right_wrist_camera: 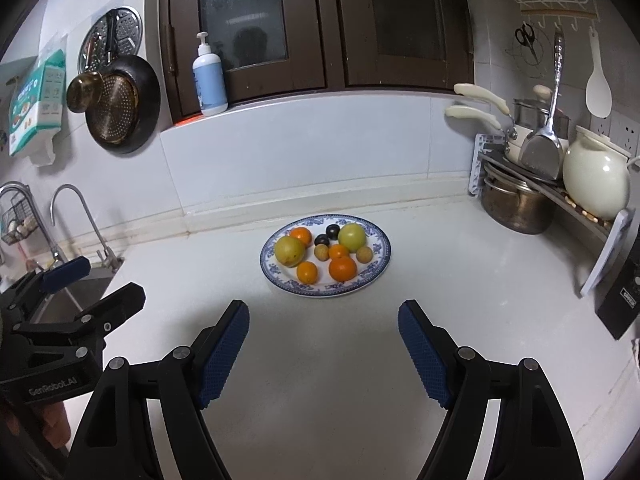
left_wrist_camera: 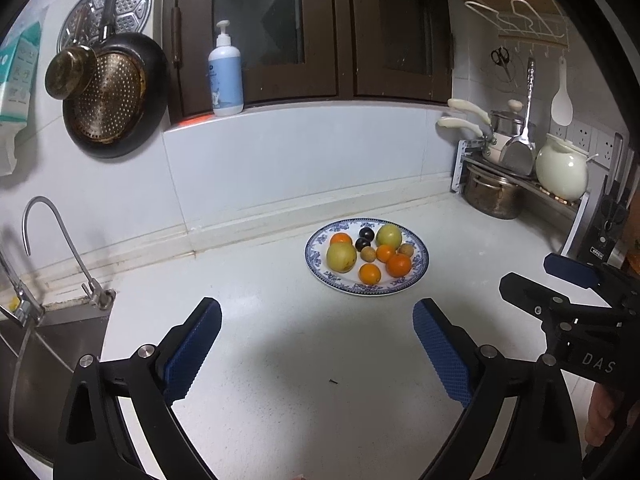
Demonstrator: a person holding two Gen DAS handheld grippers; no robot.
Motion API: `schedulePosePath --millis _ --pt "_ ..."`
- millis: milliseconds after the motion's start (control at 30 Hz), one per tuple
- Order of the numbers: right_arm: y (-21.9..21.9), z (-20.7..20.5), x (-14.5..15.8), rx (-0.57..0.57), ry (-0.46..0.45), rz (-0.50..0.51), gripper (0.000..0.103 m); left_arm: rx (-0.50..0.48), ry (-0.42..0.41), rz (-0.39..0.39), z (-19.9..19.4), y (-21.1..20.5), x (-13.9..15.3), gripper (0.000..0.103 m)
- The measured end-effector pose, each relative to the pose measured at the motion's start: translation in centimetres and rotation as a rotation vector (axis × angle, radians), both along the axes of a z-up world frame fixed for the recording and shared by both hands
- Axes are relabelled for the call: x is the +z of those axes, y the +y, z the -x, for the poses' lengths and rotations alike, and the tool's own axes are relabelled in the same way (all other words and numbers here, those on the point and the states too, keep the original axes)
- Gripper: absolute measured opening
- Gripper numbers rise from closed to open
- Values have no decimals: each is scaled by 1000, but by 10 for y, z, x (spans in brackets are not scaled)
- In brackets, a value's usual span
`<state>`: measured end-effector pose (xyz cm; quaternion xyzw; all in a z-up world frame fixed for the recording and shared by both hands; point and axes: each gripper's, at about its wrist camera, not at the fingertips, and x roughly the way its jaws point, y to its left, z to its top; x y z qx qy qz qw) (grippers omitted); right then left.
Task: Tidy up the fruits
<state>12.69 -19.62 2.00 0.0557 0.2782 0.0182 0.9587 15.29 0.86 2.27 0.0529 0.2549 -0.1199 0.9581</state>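
Dim indoor light, strong fisheye warp

Soft shadow pools on the countertop (left_wrist_camera: pixel 280 360) near each lens; black vignette rings both views, edges bend, window glass (right_wrist_camera: pixel 244 12) shows faint glare, focus fairly sharp

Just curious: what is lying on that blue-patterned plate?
On the plate: two yellow-green fruits, four oranges, two dark plums, two small brown fruits. Anything beneath them is hidden.

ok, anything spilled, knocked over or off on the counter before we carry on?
Nothing stands out. All the fruit sits on the plate, none rolled off. The counter shows no spill, only a tiny dark speck near the left tool. Both tools are open and empty; the right tool is short of the plate.
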Motion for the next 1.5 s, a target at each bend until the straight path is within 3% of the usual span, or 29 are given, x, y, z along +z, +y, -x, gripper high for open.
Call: schedulePosePath --millis 1500 --pt "-2 -1 4 -12 -10 10 77 39 -38 -11 6 2 5 100"
